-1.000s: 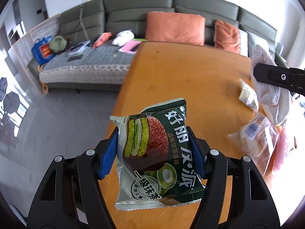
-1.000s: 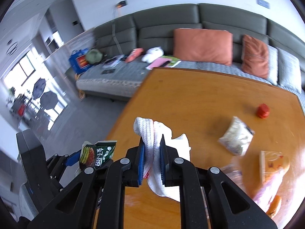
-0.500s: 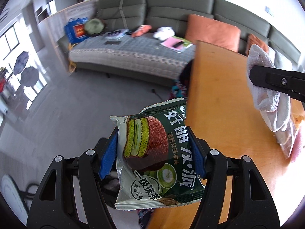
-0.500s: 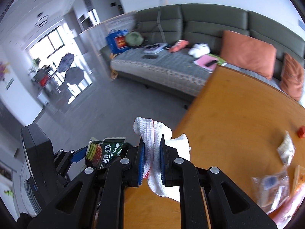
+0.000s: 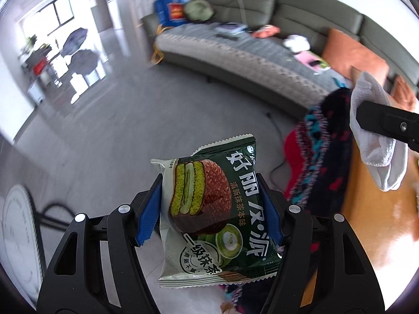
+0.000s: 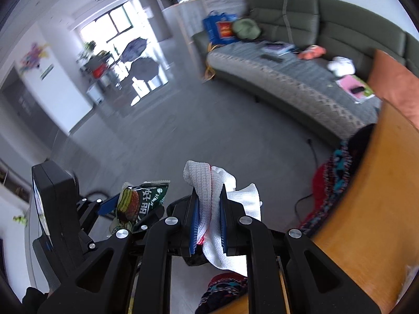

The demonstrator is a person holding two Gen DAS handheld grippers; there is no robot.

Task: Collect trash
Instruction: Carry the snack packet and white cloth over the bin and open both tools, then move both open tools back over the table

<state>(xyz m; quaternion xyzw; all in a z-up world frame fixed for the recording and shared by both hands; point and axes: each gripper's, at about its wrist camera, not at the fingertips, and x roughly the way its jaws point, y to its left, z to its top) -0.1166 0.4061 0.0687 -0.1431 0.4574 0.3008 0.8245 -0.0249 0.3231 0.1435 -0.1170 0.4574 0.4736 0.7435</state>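
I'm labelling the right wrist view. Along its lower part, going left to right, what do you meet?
Left gripper with the green snack packet → white cloth in the right gripper → patterned knit fabric → orange table.

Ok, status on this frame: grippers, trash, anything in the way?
Left gripper shut on snack wrapper. Right gripper shut on white cloth. Both off the table, over floor. No bin visible.

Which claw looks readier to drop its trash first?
Probably left: the left claw holds the snack wrapper over bare floor, while the right claw holds a white cloth.
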